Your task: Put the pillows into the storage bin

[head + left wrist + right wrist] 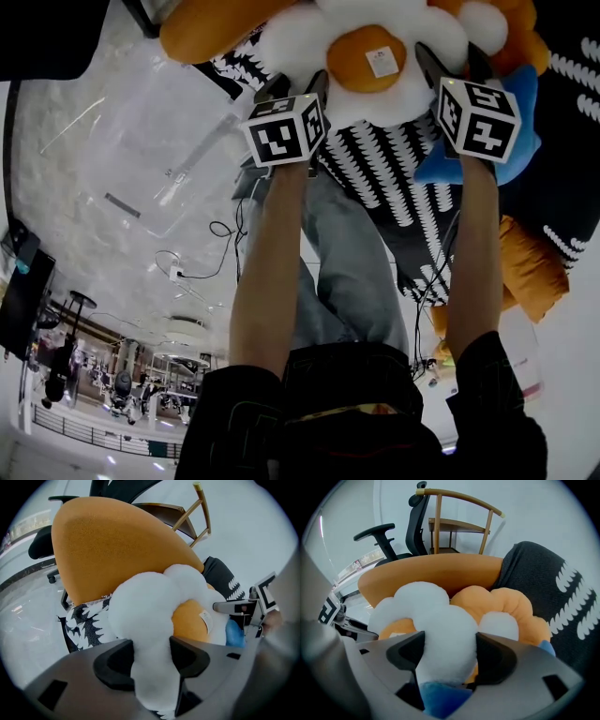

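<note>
My left gripper (151,657) pinches a white petal of the flower pillow (370,56) atop the pile; my right gripper (451,654) holds its jaws wide around another petal. If I lift now, the plush could slip from that one-sided hold.

The flower pillow (375,47) lies on top of a heap of pillows. A petal on its left sits between the left gripper's (292,89) jaws, and one on its right sits between the right gripper's (450,64) jaws. A rounded pillow (112,550) lies behind it. In the head view the storage bin (187,178) sits left of the heap. Chairs (440,522) stand beyond.
</note>
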### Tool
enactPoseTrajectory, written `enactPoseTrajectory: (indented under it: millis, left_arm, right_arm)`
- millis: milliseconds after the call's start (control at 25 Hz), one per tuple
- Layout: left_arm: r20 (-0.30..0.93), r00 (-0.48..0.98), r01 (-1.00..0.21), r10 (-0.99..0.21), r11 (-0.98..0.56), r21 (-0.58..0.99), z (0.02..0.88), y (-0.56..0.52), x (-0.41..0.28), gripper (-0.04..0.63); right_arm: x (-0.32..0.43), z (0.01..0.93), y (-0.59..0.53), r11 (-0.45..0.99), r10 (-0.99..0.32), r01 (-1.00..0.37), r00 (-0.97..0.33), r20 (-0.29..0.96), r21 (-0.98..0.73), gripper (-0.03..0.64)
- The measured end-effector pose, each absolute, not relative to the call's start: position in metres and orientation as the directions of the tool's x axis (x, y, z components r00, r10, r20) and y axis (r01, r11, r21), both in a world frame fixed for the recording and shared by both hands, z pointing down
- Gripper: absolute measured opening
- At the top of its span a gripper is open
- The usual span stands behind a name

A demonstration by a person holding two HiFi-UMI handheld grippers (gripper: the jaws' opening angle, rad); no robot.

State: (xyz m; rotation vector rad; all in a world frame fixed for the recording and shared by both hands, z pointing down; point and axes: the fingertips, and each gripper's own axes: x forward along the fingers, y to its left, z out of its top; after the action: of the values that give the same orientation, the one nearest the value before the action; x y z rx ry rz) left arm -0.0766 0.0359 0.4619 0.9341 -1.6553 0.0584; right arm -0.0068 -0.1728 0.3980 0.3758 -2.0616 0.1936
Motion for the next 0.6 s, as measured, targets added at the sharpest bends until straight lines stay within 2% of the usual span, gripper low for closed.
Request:
enactPoseTrajectory:
  millis: [80,280,600]
  left_arm:
    - [0.835,-0.004,-0.592,-0.550,0.674,0.442,0.457,0.033,-0.078,0.202]
    - [0.810,0.007,-0.584,-0.587,0.655,0.480,0.448,0.035,-0.078,0.156]
    - [0.781,-0.014,-0.581,-0.625,0.641,0.502,0.418,0.052,-0.069,0.121]
  right_arm:
    - [-0.008,0.395,-0.175,0.937,-0.194,-0.348,-0.453,0.870,0.028,0.319]
    - [-0.010,0.392,-0.169,0.939,-0.215,-0.338,-0.435,0.874,0.062,0.227]
    - [-0.007,0.368,-0.147,0.938,-0.236,-0.335,-0.432,0.870,0.088,0.158]
